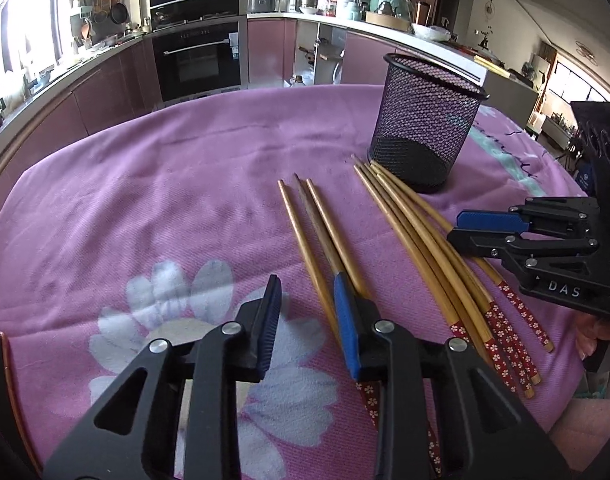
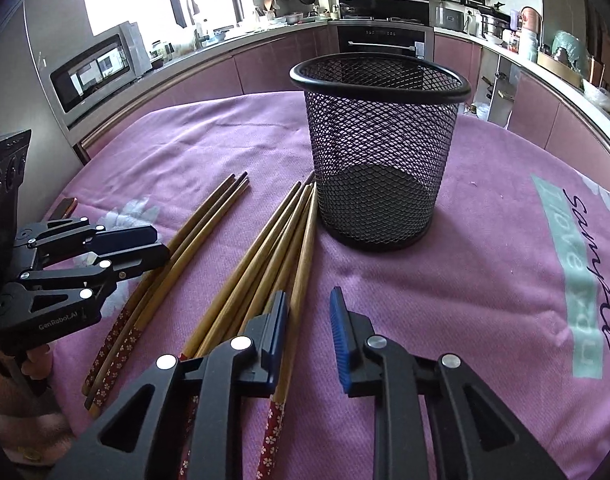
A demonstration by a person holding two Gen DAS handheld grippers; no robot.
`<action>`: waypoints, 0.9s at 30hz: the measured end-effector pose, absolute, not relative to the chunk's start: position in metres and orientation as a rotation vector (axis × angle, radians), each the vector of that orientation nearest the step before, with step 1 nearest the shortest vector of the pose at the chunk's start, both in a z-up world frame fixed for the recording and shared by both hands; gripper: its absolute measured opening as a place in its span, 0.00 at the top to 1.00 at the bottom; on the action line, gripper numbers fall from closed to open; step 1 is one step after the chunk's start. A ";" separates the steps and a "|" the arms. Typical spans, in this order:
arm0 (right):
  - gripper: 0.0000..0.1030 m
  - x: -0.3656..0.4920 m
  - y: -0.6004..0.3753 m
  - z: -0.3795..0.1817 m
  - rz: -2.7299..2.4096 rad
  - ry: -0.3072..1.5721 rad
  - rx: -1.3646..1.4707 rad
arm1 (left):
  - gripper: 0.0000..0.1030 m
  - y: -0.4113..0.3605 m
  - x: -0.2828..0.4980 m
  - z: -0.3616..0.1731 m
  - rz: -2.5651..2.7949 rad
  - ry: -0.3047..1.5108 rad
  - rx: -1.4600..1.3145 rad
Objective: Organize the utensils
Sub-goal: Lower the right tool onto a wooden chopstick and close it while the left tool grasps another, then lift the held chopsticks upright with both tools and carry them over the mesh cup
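- Left wrist view: my left gripper (image 1: 311,320) sits low over the desk (image 1: 145,200), which is covered in a pink cloth with a white flower print. Its jaws stand apart with only cloth in the gap; they grip nothing. The right-hand blue pad (image 1: 347,320) lies over the small group of three chopsticks (image 1: 305,232), which lies flat and runs from under that finger toward the far edge.
- Same view: to the right lies a larger bundle of chopsticks (image 1: 421,240), its red flowered ends nearest me and its tips just beside the foot of the black mesh cup (image 1: 425,120). The cup stands upright with nothing in it.
- Same view: the right gripper (image 1: 461,228) reaches in from the right edge over the larger bundle. From this angle its fingers look close together, and I cannot tell whether a stick is between them.
- Right wrist view: the right gripper (image 2: 309,332) has its jaws apart over bare cloth, holding nothing. Its left finger lies on top of the larger bundle of chopsticks (image 2: 273,256).
- Same view: the mesh cup (image 2: 379,148) stands upright straight ahead, the bundle's tips near its base.
- Same view: the left gripper (image 2: 157,244) comes in from the left, touching the three chopsticks (image 2: 201,224).
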State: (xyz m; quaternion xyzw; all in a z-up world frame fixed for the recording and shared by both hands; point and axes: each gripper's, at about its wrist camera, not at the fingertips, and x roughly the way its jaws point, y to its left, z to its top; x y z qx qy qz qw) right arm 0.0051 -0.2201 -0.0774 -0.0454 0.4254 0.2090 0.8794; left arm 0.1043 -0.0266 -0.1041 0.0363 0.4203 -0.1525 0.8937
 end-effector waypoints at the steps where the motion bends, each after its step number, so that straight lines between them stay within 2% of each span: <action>1: 0.80 0.006 -0.220 -0.078 0.435 0.887 -0.098 | 0.73 -0.028 0.106 -0.105 -0.311 0.876 0.083; 6: 0.80 0.009 -0.216 -0.078 0.431 0.882 -0.123 | 0.74 -0.031 0.110 -0.105 -0.310 0.880 0.095; 9: 0.86 0.012 -0.218 -0.078 0.437 0.884 -0.110 | 0.78 -0.030 0.111 -0.105 -0.305 0.881 0.093; 11: 0.93 0.012 -0.219 -0.078 0.447 0.888 -0.092 | 0.84 -0.029 0.111 -0.105 -0.296 0.880 0.085; 15: 0.94 0.010 -0.223 -0.078 0.451 0.880 -0.069 | 0.92 -0.027 0.112 -0.104 -0.284 0.880 0.055; 27: 0.95 -0.010 -0.237 -0.052 0.521 0.798 -0.001 | 0.92 -0.013 0.103 -0.084 -0.312 0.835 -0.023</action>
